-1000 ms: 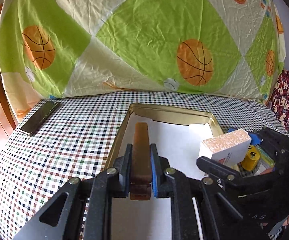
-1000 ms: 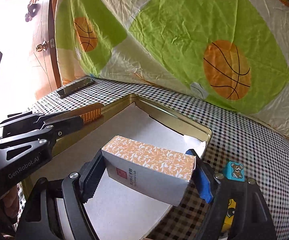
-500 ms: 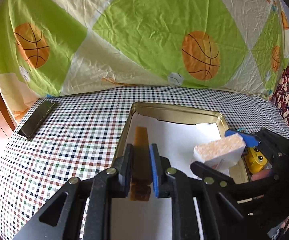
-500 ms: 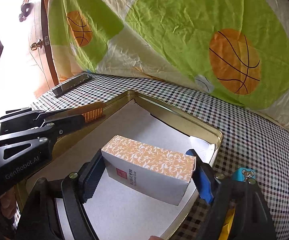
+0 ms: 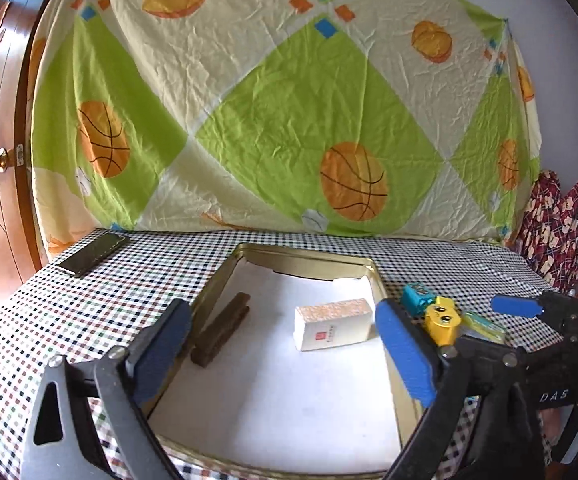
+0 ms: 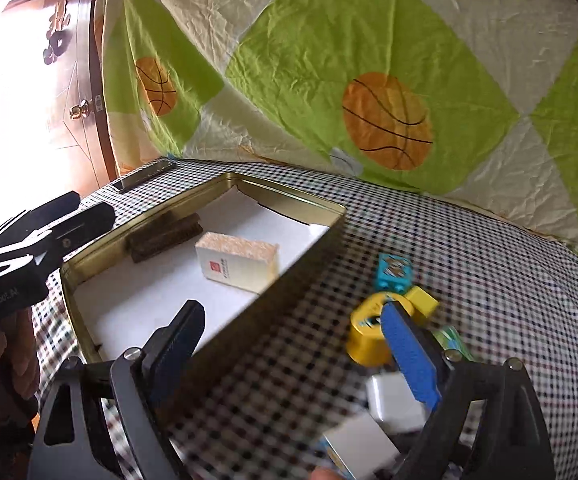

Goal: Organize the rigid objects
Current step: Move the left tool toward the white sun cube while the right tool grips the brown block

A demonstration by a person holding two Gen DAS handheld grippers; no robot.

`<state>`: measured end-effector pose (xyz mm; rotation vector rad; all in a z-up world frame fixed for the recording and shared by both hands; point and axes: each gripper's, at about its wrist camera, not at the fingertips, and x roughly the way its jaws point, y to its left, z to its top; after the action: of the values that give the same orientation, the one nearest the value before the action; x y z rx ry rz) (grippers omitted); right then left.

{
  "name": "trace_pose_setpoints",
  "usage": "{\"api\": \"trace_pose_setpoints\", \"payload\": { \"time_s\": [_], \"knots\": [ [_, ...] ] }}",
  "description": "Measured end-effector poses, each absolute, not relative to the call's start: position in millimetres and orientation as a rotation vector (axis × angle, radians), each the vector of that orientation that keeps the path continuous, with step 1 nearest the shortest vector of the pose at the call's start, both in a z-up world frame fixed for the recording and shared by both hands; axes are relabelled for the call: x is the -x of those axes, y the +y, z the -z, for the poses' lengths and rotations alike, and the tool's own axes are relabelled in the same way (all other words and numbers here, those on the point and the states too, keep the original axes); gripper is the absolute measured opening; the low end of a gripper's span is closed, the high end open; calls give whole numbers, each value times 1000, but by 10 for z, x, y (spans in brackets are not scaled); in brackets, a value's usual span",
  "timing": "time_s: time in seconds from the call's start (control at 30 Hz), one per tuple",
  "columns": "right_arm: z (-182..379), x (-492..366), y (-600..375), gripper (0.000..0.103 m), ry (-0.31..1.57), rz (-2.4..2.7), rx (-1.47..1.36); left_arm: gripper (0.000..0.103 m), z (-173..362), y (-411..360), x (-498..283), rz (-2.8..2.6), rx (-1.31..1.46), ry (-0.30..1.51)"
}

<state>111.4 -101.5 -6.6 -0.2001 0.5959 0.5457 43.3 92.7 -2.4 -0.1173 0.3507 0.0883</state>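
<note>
A gold tin tray (image 5: 379,280) lined with white paper sits on the checked tablecloth. Inside it lie a brown brush (image 5: 221,328) along the left wall and an orange-patterned white box (image 5: 332,323) near the right wall; both also show in the right wrist view, the brush (image 6: 167,236) and the box (image 6: 237,261). My left gripper (image 5: 285,348) is open and empty above the tray's near half. My right gripper (image 6: 295,340) is open and empty over the tray's right rim (image 6: 289,276), beside loose pieces.
Right of the tray lie a teal block (image 6: 394,272), a yellow round piece (image 6: 369,332), a yellow block (image 6: 421,300) and white boxes (image 6: 393,404). A dark flat bar (image 5: 92,254) lies at the table's far left. A basketball-print sheet hangs behind.
Both grippers have opened and pulled back. The brush and the patterned box, held before, now lie in the tray. The right gripper has swung right toward the loose pieces.
</note>
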Motion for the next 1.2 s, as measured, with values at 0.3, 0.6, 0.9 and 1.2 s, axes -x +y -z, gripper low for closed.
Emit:
{"api": "trace_pose_setpoints", "payload": {
  "time_s": [0.3,0.6,0.9,1.2],
  "knots": [
    [350,-601,-1949,93,593,-402,95,102,160,334,-125,-33,52,299],
    [634,-442,-1838,93,655,-418,52,102,349,35,-127,-13,14,358],
    [782,-519,-1705,93,697,-413,51,102,402,-3,-116,-15,11,369],
    [768,-567,-1703,82,706,-376,95,102,391,-25,-121,-3,5,370]
  ]
}}
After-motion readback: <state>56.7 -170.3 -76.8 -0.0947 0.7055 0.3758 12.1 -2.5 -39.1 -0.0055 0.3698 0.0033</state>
